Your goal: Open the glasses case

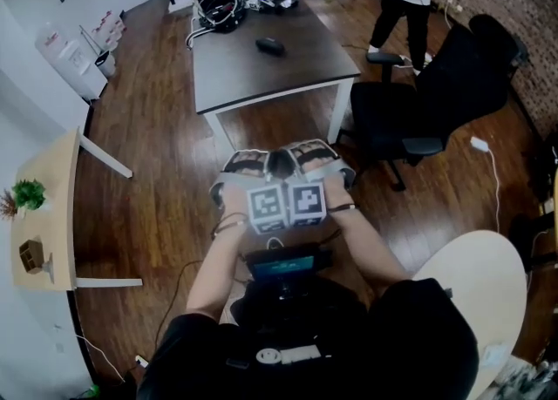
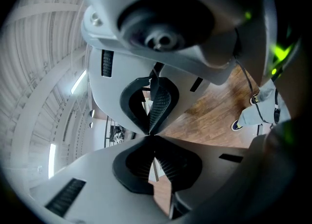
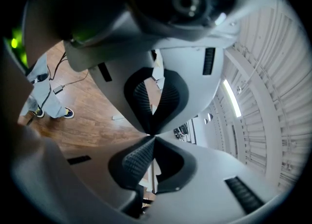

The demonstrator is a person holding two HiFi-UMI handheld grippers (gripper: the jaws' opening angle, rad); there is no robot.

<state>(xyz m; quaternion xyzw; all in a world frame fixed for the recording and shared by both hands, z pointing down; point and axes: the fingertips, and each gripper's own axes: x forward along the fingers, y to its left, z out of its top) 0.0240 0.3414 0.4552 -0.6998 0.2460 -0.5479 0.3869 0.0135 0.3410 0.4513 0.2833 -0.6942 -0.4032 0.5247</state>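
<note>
While the left gripper [image 1: 247,161] and right gripper [image 1: 314,152] sit side by side at the chest, the head view alone shows a dark thing, likely the case [image 1: 270,44], well off on the table [image 1: 235,84]. The approach is in hand; next, step nearer and part the jaws. Left gripper view: jaws pressed together, empty. Right gripper view: the same, only floor [image 3: 83,125] and a bystander's legs [image 3: 44,96] beyond

the person wears a black short-sleeved top [image 1: 418,337] and thin dark straps [image 1: 228,226] at the wrists. the pale grey plastic left gripper [image 2: 152,135] and right gripper [image 3: 154,135] have black ribbed fingers [image 2: 160,106] and cubes with black-and-white square markers [image 1: 267,205].
</note>
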